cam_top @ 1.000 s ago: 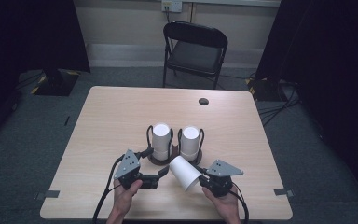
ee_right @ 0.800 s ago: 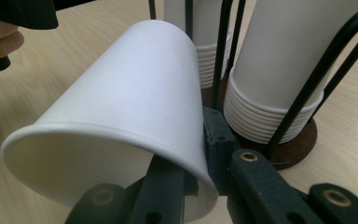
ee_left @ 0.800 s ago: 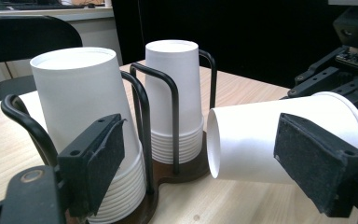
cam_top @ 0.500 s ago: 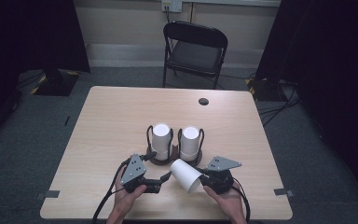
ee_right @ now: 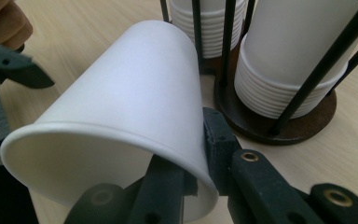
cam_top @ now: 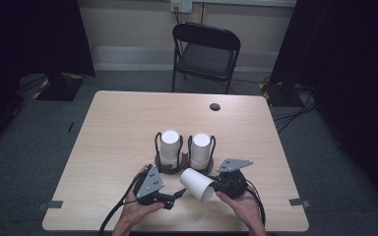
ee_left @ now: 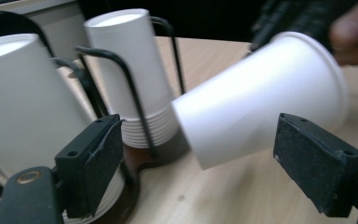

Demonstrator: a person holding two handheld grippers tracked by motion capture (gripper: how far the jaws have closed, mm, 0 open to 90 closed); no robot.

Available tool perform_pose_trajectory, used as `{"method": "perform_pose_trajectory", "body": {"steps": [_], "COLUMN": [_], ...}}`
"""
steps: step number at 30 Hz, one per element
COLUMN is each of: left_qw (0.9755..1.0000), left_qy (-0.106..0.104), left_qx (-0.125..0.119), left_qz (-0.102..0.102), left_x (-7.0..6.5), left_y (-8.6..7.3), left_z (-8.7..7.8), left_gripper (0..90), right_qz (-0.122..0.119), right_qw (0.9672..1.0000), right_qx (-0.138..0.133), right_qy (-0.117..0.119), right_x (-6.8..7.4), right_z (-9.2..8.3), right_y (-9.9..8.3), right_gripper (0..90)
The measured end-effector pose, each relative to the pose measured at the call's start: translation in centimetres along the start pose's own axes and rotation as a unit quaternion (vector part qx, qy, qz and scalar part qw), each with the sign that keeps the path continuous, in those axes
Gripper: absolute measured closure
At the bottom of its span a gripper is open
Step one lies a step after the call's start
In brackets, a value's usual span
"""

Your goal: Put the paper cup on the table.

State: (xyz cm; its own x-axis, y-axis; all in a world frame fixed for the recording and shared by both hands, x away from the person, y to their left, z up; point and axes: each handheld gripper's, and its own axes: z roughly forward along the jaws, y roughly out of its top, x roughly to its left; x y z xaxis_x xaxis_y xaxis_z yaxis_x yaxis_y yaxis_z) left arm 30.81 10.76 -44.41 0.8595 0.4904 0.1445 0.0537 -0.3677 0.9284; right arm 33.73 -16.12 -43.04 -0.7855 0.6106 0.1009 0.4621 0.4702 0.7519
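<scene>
Your right hand-held gripper (cam_top: 215, 186) is grasping a single white paper cup (cam_top: 197, 184) by its rim wall, one jaw inside and one outside, holding it tilted above the near part of the counter (cam_top: 118, 128). Your left hand-held gripper (cam_top: 177, 194) is standing released, jaws wide apart, just left of the cup. Two cup stacks (cam_top: 170, 146) are sitting in the black wire holder (cam_top: 163, 167) just beyond.

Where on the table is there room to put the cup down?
The far half of the table is bare from the cup holder back to the small round hole. The strips left and right of the holder are free too. The near middle is crowded: the left gripper, the right gripper and its paper cup.
</scene>
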Motion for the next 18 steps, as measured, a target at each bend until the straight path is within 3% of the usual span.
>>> {"method": "perform_pose_trajectory", "body": {"steps": [6,8,12,18], "left_qw": [0.9987,0.9974,0.997,0.9946], "left_qy": [-0.012,-0.037,-0.039,-0.046], "left_qx": [0.023,0.024,0.025,0.042], "left_qz": [0.044,0.056,0.063,0.084], "left_x": [-1.0,-1.2,-1.6,-2.0], "left_y": [0.2,0.2,0.1,0.1], "left_z": [0.9,1.0,1.4,2.0], "left_gripper": [15.8,16.0,16.7,18.7], "right_qz": [-0.006,-0.01,-0.012,-0.01], "right_qw": [0.9993,0.9985,0.9962,0.9943], "right_qx": [0.029,0.046,0.08,0.094], "right_qy": [0.024,0.029,0.032,0.048], "right_x": [-0.3,-0.3,-0.4,-0.6], "right_z": [0.2,0.4,0.9,0.9], "right_y": [0.7,0.9,1.1,1.6], "right_gripper": [85.8,85.8,85.9,85.9]}}
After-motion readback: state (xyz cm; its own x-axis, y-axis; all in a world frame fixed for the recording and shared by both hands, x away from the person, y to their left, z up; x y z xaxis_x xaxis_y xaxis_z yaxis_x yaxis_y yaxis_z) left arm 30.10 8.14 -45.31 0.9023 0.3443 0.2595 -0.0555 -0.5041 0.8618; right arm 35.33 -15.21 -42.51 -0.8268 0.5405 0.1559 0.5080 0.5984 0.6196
